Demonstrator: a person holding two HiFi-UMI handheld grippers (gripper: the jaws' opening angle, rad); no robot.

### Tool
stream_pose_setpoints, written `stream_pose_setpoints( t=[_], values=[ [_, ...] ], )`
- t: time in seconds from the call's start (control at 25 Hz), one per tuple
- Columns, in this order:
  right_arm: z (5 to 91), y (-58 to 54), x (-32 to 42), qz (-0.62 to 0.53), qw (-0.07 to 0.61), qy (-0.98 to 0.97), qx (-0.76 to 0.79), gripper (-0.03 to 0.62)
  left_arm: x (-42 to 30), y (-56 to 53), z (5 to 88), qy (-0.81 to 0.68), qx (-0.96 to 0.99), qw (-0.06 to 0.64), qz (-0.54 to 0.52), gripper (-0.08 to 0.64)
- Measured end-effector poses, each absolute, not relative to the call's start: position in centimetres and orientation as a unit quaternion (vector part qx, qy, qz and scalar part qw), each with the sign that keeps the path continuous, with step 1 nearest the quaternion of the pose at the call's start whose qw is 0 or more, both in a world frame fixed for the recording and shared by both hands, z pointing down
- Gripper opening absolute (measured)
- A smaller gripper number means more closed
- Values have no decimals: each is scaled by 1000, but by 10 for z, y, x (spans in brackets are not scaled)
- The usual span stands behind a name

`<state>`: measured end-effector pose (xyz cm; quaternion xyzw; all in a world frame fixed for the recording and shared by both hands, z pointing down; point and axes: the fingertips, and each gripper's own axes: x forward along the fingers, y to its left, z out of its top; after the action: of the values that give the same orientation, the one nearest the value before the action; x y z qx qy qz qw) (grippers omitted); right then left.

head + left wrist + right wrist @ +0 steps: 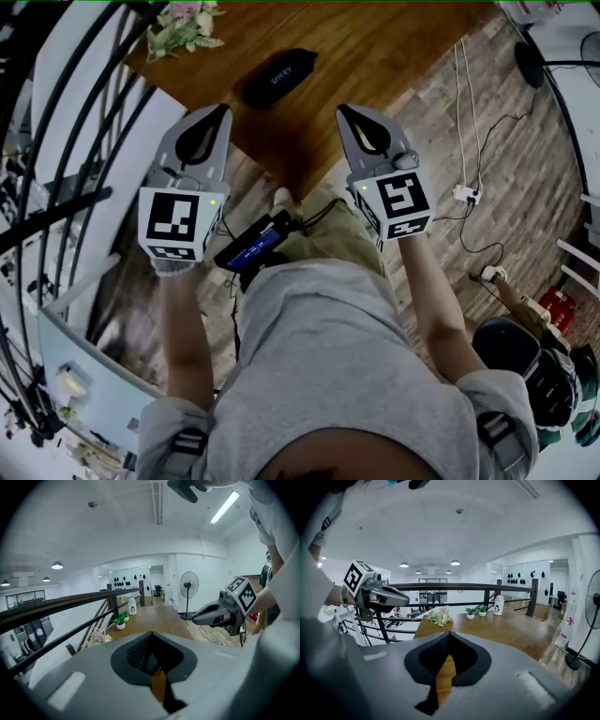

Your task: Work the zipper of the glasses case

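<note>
My left claw (223, 109) and right claw (343, 111) are closed and empty. The glasses case (279, 77) lies untouched near the table's (394, 47) edge, so nothing is started.

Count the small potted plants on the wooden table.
2. One potted plant stands just left of the white bottle in the right gripper view. The second potted plant stands left of the first. Part of the table is hidden, so more may exist.

Your oval fabric glasses case (279, 78) is black, the wooden table top (394, 47) warm brown and grained. Your plastic left gripper (224, 108) and right gripper (341, 109) are grey, their cubes patterned in black-and-white squares.
</note>
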<state>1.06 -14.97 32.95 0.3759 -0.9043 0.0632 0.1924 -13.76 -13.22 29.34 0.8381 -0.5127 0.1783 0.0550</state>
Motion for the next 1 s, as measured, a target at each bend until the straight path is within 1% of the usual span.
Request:
stream_pose_setpoints(
  t=[0.48, 0.68, 1.0],
  values=[
    [299, -111, 26, 45, 180, -906, 380, 2, -147, -82, 275, -530, 827, 53, 178, 14],
    [290, -107, 27, 40, 169, -903, 393, 2, -148, -73, 273, -532, 827, 53, 175, 15],
    [289, -108, 25, 38, 172, -902, 394, 2, -144, -74, 277, -526, 831, 58, 172, 14]
  ],
)
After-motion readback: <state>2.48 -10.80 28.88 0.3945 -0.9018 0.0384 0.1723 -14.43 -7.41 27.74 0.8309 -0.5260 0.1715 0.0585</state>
